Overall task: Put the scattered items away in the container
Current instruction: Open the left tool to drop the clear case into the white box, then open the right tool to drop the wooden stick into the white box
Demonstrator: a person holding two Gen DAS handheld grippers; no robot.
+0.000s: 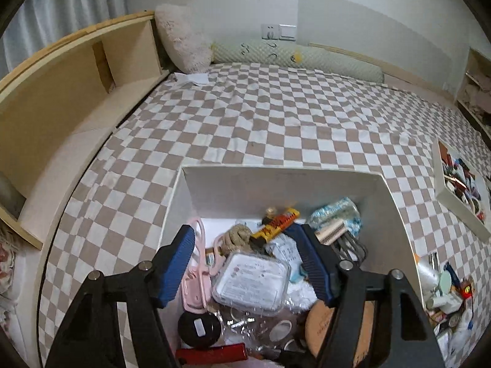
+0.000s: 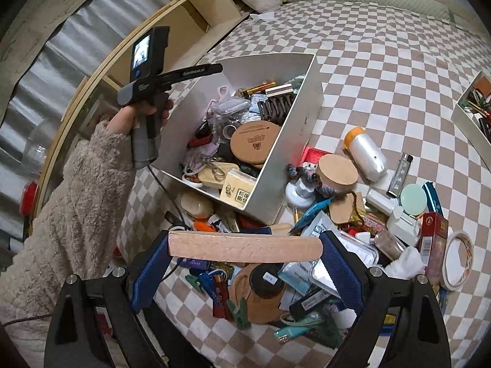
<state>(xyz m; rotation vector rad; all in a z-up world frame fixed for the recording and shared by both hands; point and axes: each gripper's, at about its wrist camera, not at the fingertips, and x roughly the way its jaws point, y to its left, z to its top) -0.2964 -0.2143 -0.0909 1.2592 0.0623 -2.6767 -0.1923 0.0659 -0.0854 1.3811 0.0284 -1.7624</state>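
The white box (image 1: pixel 276 171) sits on the checkered bed, filled with several small items. My left gripper (image 1: pixel 245 260) hovers over its near end, open. Nothing is between its blue pads (image 1: pixel 178 263); a clear plastic case (image 1: pixel 251 282) lies in the box beneath them. My right gripper (image 2: pixel 245 247) is shut on a long pinkish-tan flat bar (image 2: pixel 245 247), held crosswise by its two ends above the scattered pile. In the right wrist view the box (image 2: pixel 285 141) stands behind the bar, and a hand in a fuzzy sleeve (image 2: pixel 138 113) holds the left gripper's handle at its left side.
Loose items crowd the bedspread right of the box: a silver bottle with an orange cap (image 2: pixel 365 150), a cork-lidded jar (image 2: pixel 337 170), a red carton (image 2: pixel 432 236), a tape roll (image 2: pixel 457 257). A second filled tray (image 1: pixel 460 184) lies further right. A wooden shelf (image 1: pixel 61 98) borders the bed's left.
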